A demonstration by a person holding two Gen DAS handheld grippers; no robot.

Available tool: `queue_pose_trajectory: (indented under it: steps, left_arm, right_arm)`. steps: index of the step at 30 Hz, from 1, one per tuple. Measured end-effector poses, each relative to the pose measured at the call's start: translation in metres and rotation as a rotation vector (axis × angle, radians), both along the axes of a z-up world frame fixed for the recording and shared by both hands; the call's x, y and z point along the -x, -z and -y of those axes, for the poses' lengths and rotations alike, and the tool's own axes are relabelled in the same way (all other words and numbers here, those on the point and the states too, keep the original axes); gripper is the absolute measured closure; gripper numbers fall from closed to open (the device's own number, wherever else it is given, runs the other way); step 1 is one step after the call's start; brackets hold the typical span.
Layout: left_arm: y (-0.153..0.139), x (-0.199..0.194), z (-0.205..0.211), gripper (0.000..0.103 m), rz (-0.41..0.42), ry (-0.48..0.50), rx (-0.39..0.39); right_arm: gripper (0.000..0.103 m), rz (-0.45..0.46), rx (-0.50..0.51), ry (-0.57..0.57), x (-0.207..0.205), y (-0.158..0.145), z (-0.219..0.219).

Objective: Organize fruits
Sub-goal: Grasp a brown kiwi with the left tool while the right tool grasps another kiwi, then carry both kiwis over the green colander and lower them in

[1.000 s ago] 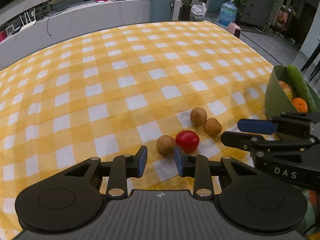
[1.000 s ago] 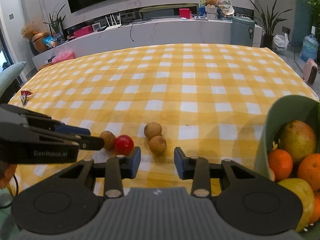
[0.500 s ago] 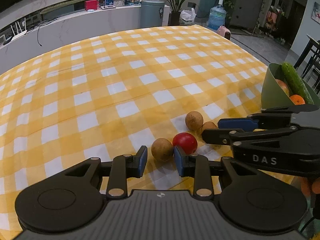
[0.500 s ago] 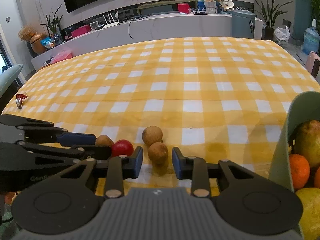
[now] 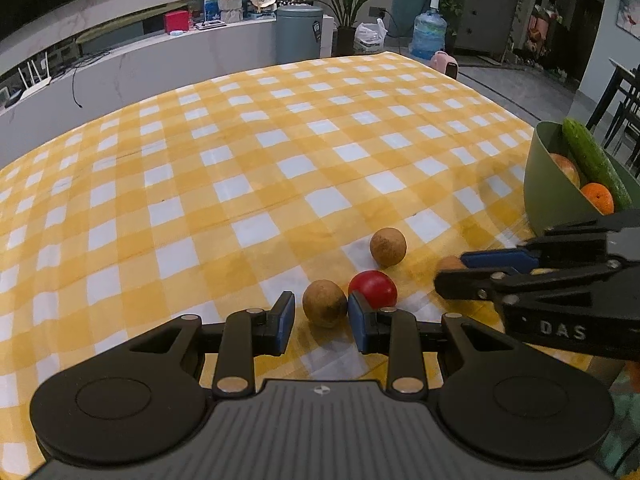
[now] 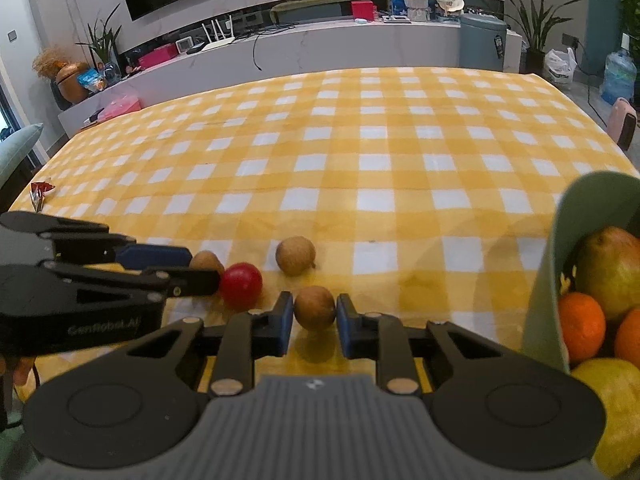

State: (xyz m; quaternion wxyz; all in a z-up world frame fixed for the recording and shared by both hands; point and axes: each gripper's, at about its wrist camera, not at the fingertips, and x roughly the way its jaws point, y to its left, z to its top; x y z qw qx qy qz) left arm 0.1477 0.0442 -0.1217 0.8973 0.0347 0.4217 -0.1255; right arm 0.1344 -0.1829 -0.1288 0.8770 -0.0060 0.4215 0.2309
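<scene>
Pinching round rough-skinned brown fruit (image 6: 315,307), right tool (image 6: 312,320)

brown fruit (image 5: 450,263) mostly hidden behind right gripper (image 5: 452,276), bowl (image 6: 560,264) cropped

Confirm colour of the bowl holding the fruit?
Green; the bowl shows best in the left wrist view.
</scene>
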Motion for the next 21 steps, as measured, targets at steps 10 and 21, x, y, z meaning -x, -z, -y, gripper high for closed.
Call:
queue_pose_trajectory:
  steps: [10,21]
  left_arm:
    - [0.002,0.0,0.002,0.074,0.011,0.031,0.004]
    - [0.007,0.009,0.008,0.076,-0.065,0.047,-0.025]
  right_arm:
    - [0.084,-0.011,0.011,0.011,0.01,0.002,0.006]
    - [0.084,-0.006,0.004,0.019,0.021,-0.005,0.013]
